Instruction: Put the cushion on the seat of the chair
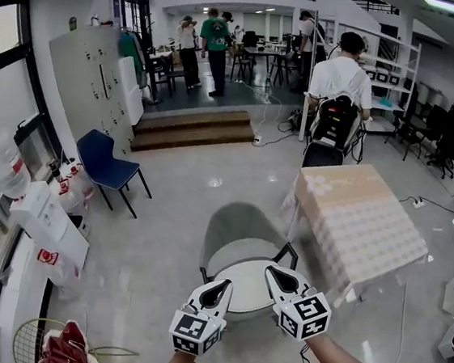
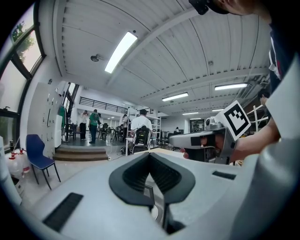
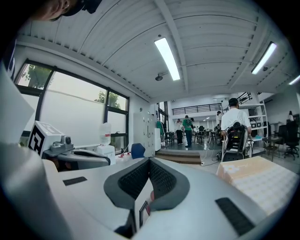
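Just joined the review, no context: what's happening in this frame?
A person holds a tool in each hand over a grey chair. A pale round cushion lies on its seat. The left tool and right tool are both shut and empty, with their tips by the cushion's near edge. A table with a checked cloth stands right of the chair.

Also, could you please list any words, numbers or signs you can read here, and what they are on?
No text is readable.
Red labels on the white boxes: too small to read.
Square markers: black-and-white patterns, not letters.
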`<state>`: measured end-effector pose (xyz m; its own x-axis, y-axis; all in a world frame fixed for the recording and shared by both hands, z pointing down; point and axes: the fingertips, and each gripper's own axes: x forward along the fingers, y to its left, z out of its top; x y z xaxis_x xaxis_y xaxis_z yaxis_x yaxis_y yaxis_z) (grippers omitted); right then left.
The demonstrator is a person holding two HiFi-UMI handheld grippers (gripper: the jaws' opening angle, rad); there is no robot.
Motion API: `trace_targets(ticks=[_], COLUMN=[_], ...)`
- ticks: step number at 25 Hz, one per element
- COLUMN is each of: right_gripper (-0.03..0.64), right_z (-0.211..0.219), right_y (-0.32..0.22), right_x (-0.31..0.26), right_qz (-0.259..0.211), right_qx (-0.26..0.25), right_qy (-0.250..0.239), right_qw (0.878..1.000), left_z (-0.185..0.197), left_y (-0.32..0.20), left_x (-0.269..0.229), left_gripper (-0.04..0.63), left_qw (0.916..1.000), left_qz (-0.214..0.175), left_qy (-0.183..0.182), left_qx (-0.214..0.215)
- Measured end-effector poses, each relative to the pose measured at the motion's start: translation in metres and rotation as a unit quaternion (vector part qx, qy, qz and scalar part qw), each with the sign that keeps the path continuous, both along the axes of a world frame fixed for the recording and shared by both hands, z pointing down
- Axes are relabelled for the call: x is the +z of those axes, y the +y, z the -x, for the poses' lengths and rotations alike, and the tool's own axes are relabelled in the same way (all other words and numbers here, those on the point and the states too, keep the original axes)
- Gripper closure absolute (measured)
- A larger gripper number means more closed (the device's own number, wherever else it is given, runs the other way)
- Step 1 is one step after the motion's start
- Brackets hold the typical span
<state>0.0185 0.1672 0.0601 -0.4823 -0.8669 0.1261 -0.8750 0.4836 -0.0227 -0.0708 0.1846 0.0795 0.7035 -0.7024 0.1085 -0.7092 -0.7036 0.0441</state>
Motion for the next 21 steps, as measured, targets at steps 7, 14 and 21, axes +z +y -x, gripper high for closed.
trace_targets(ticks=[7, 14, 21], right_gripper=[0.598, 0.598, 0.598], right_z=[-0.012, -0.013, -0.021], right_y=[0.008, 0.012, 0.018], right_x=[-0.012, -0.012, -0.012], right_qz=[-0.007, -0.009, -0.009], right_qx=[-0.005, -0.009, -0.009], right_qy=[-0.001, -0.004, -0.006], right_qw=[1.000, 1.000, 1.000], left_z=[-0.008, -0.007, -0.013], left_y=[0.005, 0.010, 0.014], left_x=[-0.007, -0.005, -0.005], left_gripper=[0.591, 0.591, 0.591], left_qw=[0.9998, 0.9997, 0.9996], left_qz=[-0.003, -0.003, -0.005], left_qy=[0.014, 0.011, 0.009], left_qx=[-0.016, -0.023, -0.026])
